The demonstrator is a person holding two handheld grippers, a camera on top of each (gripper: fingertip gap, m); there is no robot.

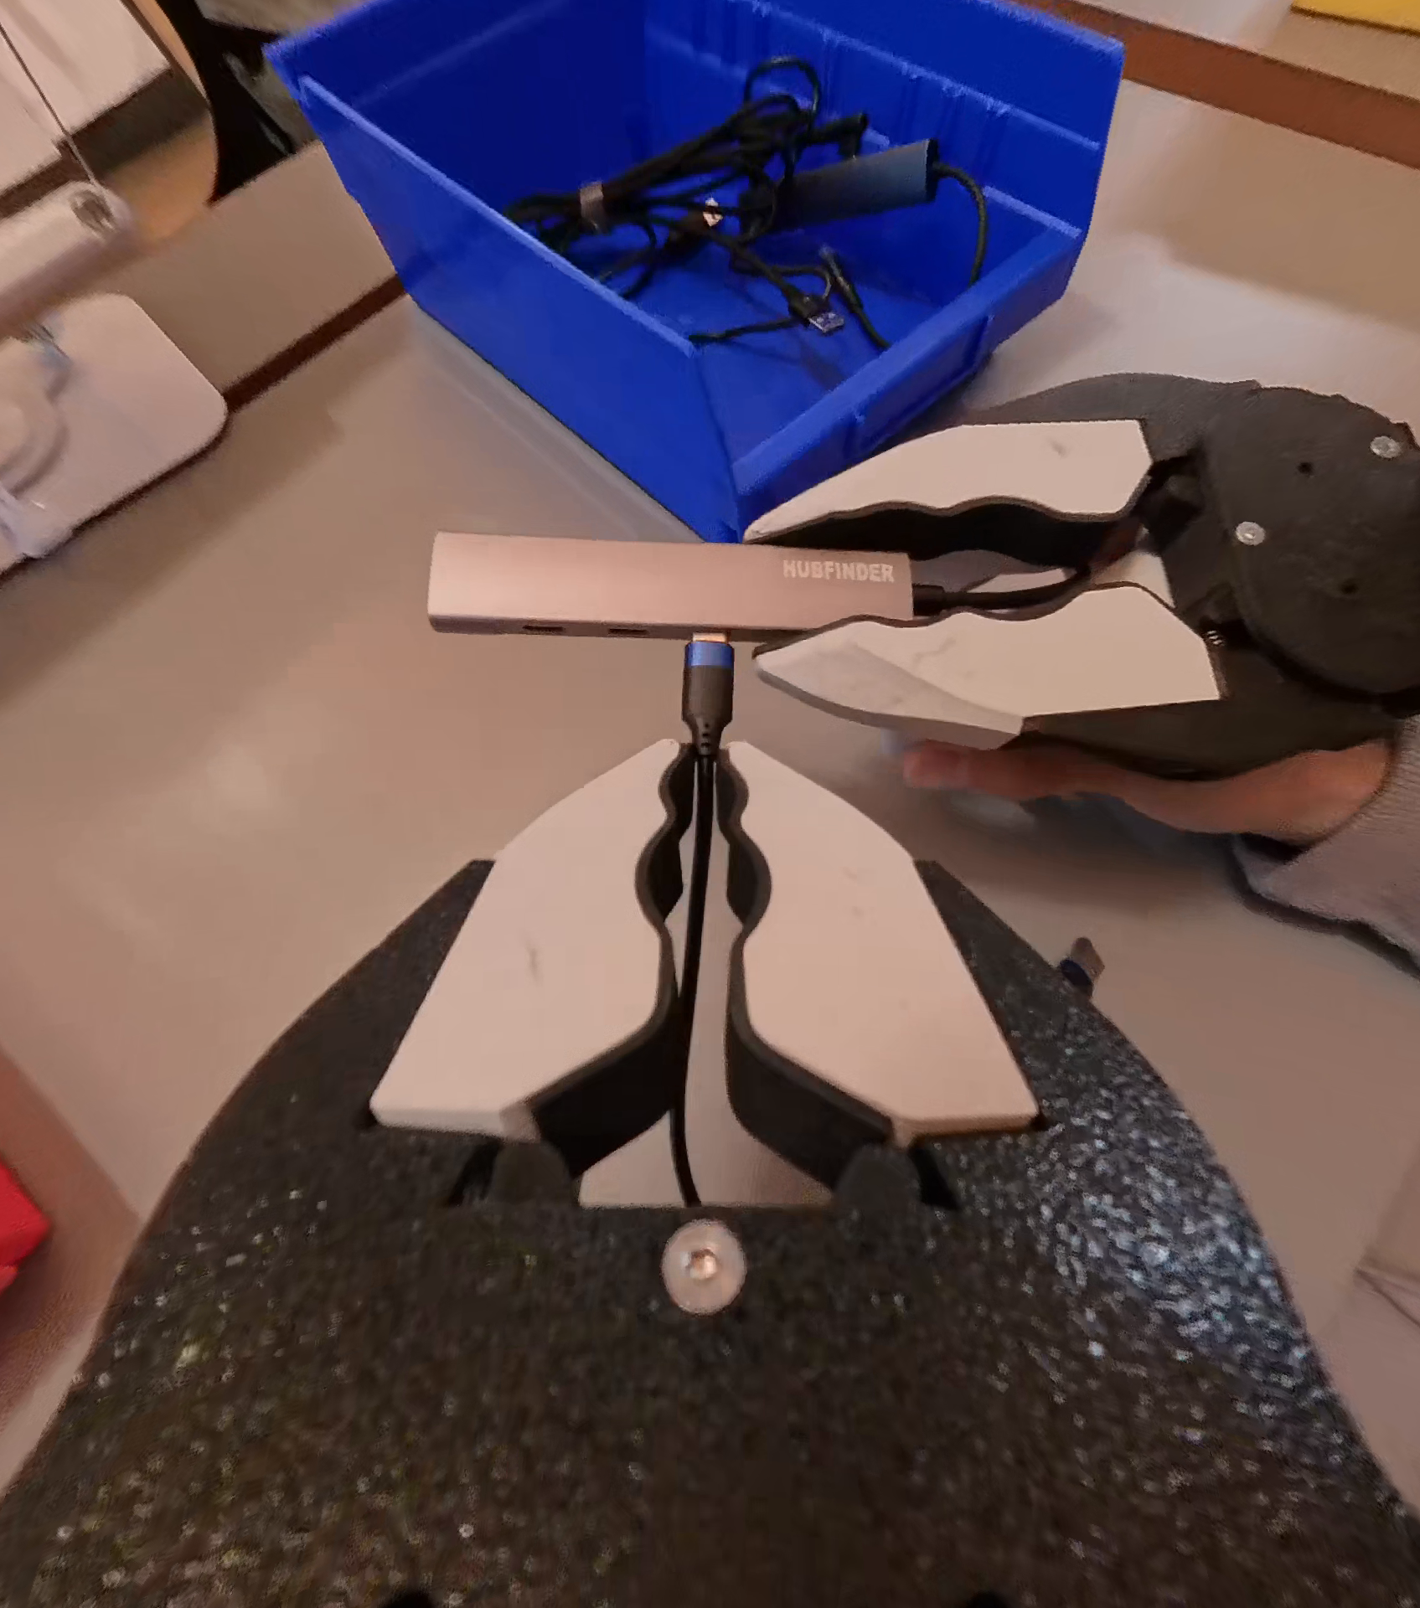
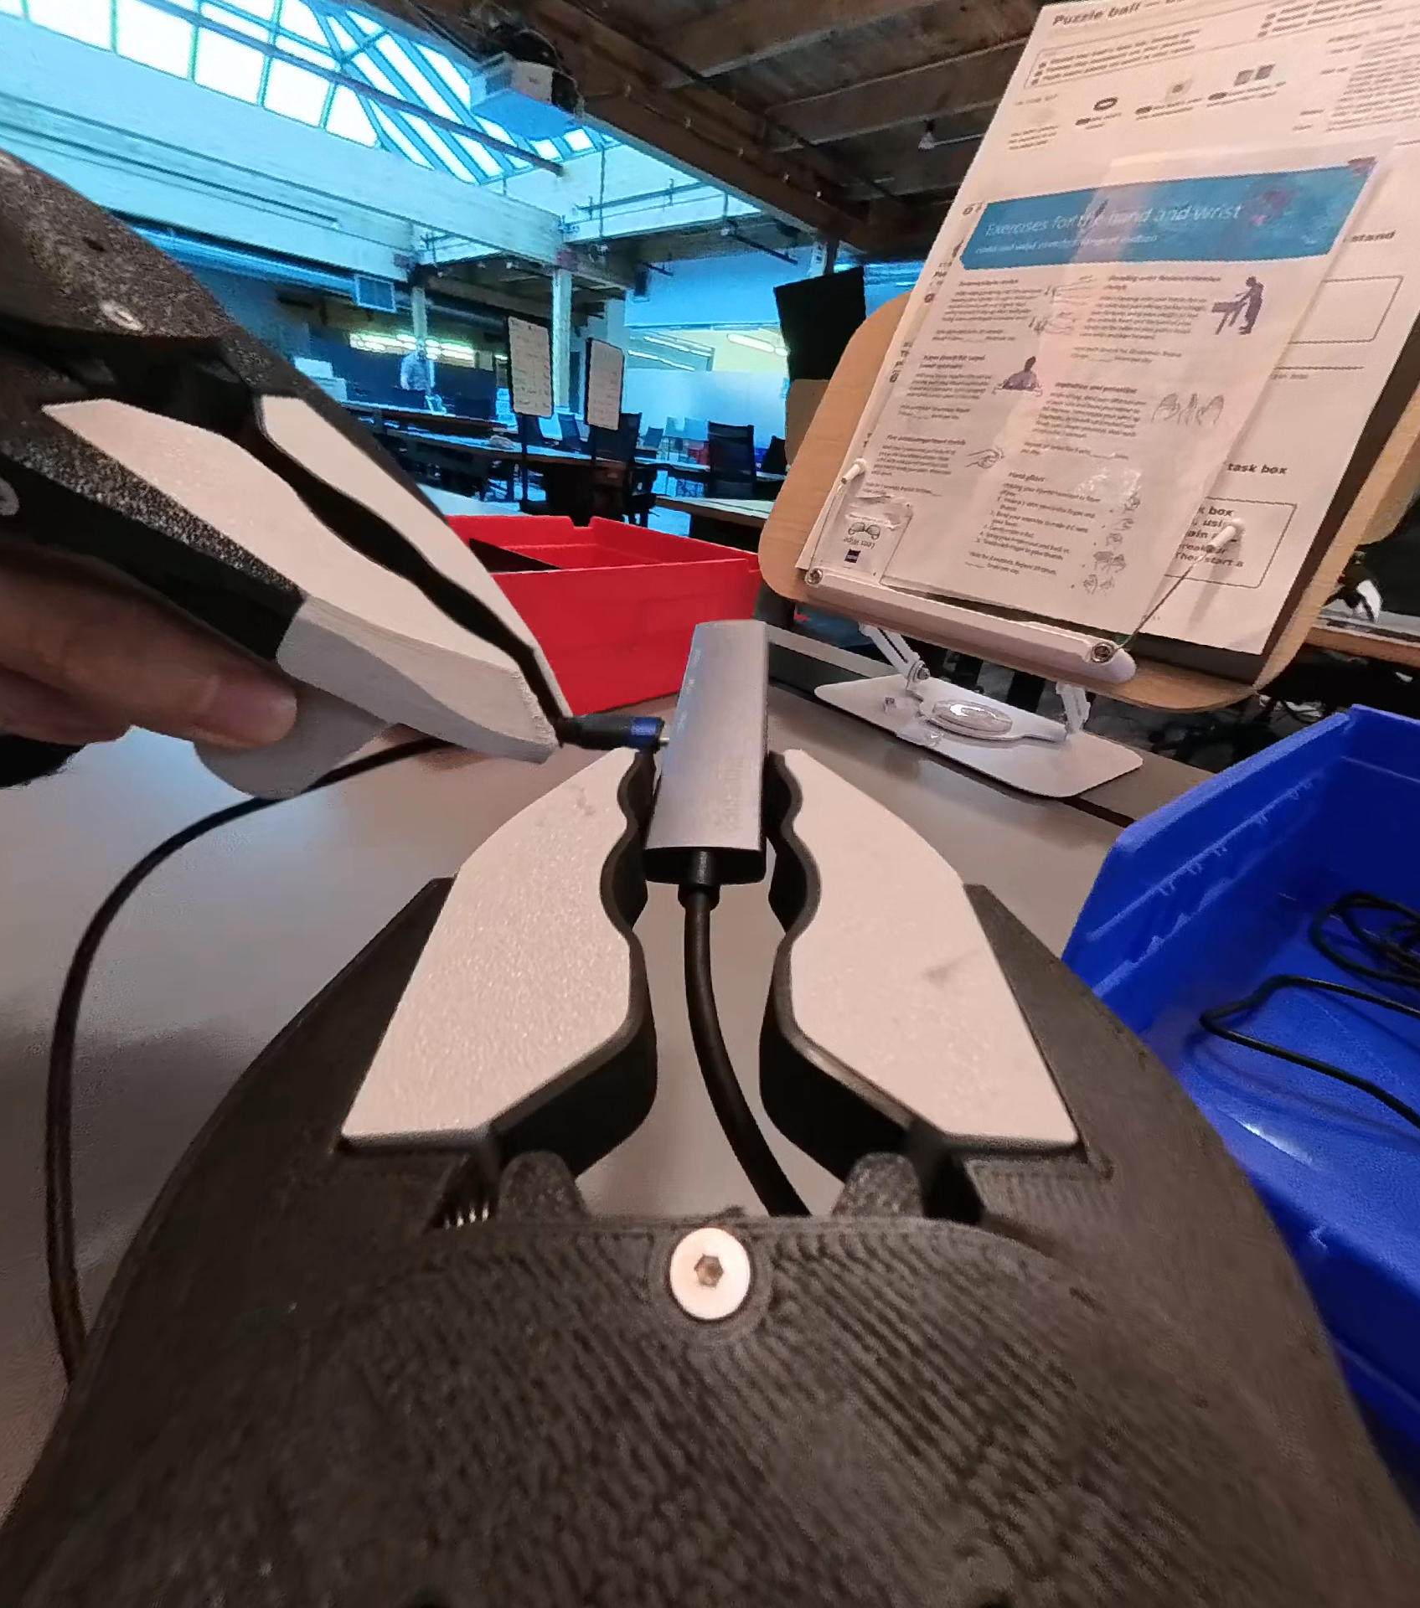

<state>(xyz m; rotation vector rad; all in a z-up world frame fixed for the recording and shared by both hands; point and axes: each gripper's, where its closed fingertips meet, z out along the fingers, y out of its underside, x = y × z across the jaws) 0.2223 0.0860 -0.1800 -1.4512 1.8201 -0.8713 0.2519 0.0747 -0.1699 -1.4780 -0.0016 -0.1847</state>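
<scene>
Item 1. Left gripper (image 1: pixel 702 753): white fingers on a black speckled body, closed onto a thin black cable (image 1: pixel 693 957) just behind its plug. The cable runs back between the fingers, so the grip sits close to the connector, probably to keep the plug stiff and steerable.

Item 2. Black plug with a blue metallic collar (image 1: pixel 708 674): directly ahead of the left fingertips, its metal tip at a port on the long edge of item 3. How deep it is seated cannot be told.

Item 3. Slim grey aluminium bar-shaped hub (image 1: pixel 663 585): held above the grey surface (image 1: pixel 271 696), crosswise to the left gripper, port side facing it.

Item 4. Right gripper (image 2: pixel 706 766): clamped on the hub's cable end, leaving the port edge free. The hub's own thick black lead (image 2: pixel 715 1001) trails back between its fingers.

Item 5. Blue plastic bin (image 1: pixel 602 348): beyond the hub, holding a tangle of black cables (image 1: pixel 732 191).

Item 6. Red plastic bin (image 2: pixel 628 592): beyond the right gripper, past the hub.

Item 7. Wooden document stand with printed sheets (image 2: pixel 1124 391): ahead-right of the right gripper.
</scene>
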